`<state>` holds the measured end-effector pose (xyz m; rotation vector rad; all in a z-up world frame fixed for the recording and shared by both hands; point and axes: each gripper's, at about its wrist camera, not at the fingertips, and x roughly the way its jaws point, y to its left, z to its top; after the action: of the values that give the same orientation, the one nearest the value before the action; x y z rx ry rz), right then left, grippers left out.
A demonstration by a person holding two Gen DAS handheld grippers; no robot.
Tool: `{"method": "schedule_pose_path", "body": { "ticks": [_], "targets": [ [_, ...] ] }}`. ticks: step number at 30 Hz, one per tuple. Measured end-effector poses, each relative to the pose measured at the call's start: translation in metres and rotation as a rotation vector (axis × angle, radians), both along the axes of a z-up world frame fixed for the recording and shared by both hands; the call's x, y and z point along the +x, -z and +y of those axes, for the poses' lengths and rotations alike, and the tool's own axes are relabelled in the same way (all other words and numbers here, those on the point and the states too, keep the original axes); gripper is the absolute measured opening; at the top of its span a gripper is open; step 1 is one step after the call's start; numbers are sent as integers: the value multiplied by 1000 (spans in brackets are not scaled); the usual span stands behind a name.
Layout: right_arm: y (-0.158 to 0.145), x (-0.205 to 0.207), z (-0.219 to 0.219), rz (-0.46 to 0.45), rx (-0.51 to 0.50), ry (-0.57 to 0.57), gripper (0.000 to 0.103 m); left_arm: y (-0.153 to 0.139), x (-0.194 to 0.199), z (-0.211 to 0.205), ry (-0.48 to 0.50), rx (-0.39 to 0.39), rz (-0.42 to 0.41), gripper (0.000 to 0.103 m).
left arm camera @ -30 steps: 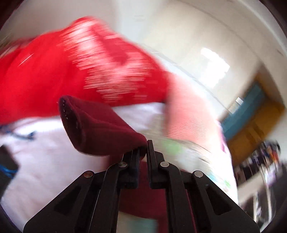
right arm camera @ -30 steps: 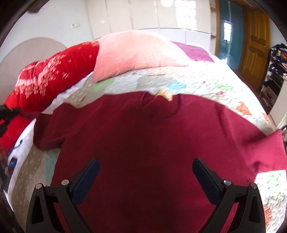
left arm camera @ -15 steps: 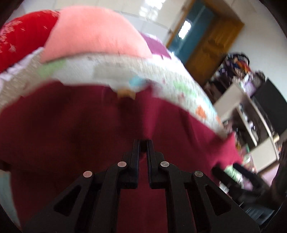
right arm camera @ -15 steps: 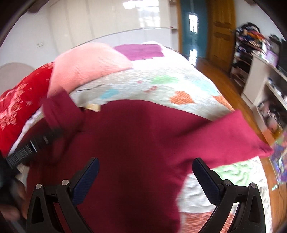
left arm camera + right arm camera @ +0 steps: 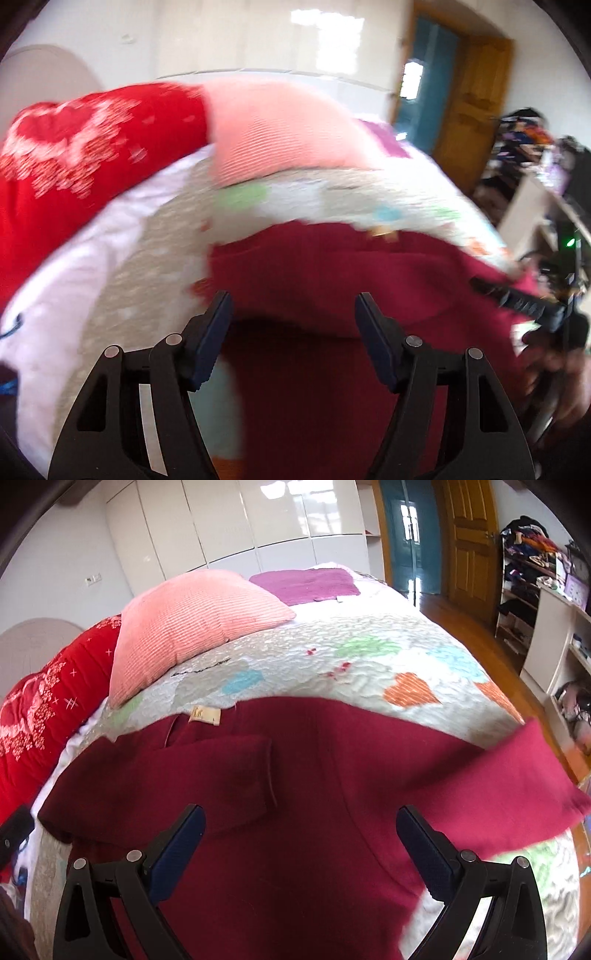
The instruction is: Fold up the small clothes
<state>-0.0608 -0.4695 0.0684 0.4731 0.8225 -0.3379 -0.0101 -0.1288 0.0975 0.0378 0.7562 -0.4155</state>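
Spread flat on the quilted bed, a dark red sweater has one sleeve folded across its chest and the other sleeve out to the side. Both the left gripper and right gripper hover wide open, holding nothing. Soft, light and floppy, probably a knit, it is best pinched at that free sleeve's cuff.

Both claws are wide open right now and neither has anything between its pads. Left claw has its two black arms splayed apart, blue-padded fingers angled outward, pointing forward and a bit down. Right claw is the same deal, spread even wider, pads facing each other across a big gap. From the left wrist camera you can spot the right claw off at the far right edge, with the person's hand wrapped around its handle, pretty blurry.
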Motion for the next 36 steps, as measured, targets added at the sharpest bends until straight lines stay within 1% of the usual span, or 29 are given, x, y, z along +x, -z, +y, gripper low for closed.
{"method": "schedule_pose_path", "body": {
  "ticks": [2, 3, 4, 5, 6, 7, 9, 11, 12, 14, 15, 16, 17, 18, 19, 20, 21, 22, 23, 24, 25, 26, 27, 30, 31, 32, 34, 35, 36],
  "targets": [
    [9, 19, -4, 1, 18, -4, 102, 11, 4, 14, -36, -17, 33, 69],
    [15, 29, -5, 8, 23, -12, 95, 15, 5, 16, -50, -23, 41, 69],
    [24, 41, -5, 40, 30, -30, 84, 19, 5, 19, -62, -23, 47, 69],
    [30, 49, -3, 66, 36, -53, 52, 21, 5, 23, -72, -14, 53, 69],
    [34, 56, 2, 84, 30, -88, 24, 23, 4, 27, -83, -4, 53, 69],
    [33, 57, 5, 73, 28, -109, 17, 23, 4, 28, -91, -1, 49, 69],
    [18, 52, 9, 50, -30, -123, 5, 22, 6, 35, -106, -13, 41, 69],
    [-1, 36, 3, -25, -34, -110, 5, 19, 10, 42, -126, -38, 31, 69],
    [-7, 29, 0, -34, -46, -93, 5, 17, 13, 45, -134, -52, 27, 69],
    [-16, 18, -7, -27, -117, -46, 5, 13, 15, 48, -147, -80, 23, 69],
    [-17, 14, -13, -4, -169, -10, 4, 12, 16, 47, -153, -90, 23, 69],
    [-14, 12, -19, 19, -189, 20, 4, 12, 18, 45, -158, -99, 29, 69],
    [-10, 12, -24, 23, -172, 29, 4, 12, 19, 41, -155, -105, 37, 69],
    [-2, 15, -29, 20, -114, 14, 4, 13, 21, 36, -145, -111, 47, 69],
    [5, 18, -32, 39, -69, 2, 5, 13, 22, 29, -134, -109, 47, 69],
    [11, 21, -33, 68, -58, 2, 6, 15, 24, 23, -129, -94, 43, 69],
    [14, 21, -32, 102, -76, 13, 13, 18, 27, 15, -129, -59, 40, 69],
    [14, 14, -30, 105, -92, 30, 18, 23, 31, 8, -131, -22, 47, 69],
    [10, 8, -29, 93, -112, 63, 28, 28, 37, 3, -137, 16, 61, 69],
    [5, 1, -28, 72, -122, 93, 35, 37, 43, -3, -146, 53, 84, 69],
    [-1, -4, -27, 40, -123, 114, 37, 45, 47, -5, -152, 76, 107, 69],
    [-7, -8, -24, -3, -115, 108, 37, 51, 50, -5, -158, 90, 136, 69],
    [-10, -4, -22, -17, -108, 86, 37, 58, 51, -4, -164, 92, 164, 69],
    [-6, 13, -12, -15, -54, -37, 37, 75, 49, 6, -181, 43, 221, 69],
    [1, 22, -11, -1, -31, -61, 37, 78, 48, 7, -183, 33, 229, 70],
    [7, 28, -9, 18, -32, -67, 37, 81, 47, 8, -186, 28, 231, 70],
    [27, 42, -5, 90, -64, -68, 37, 81, 46, 6, -181, 40, 225, 70],
    [34, 47, -5, 106, -78, -79, 37, 79, 46, 5, -178, 50, 225, 70],
    [31, 45, -2, 97, -104, -84, 37, 74, 45, 4, -177, 54, 221, 70]
  ]
}}
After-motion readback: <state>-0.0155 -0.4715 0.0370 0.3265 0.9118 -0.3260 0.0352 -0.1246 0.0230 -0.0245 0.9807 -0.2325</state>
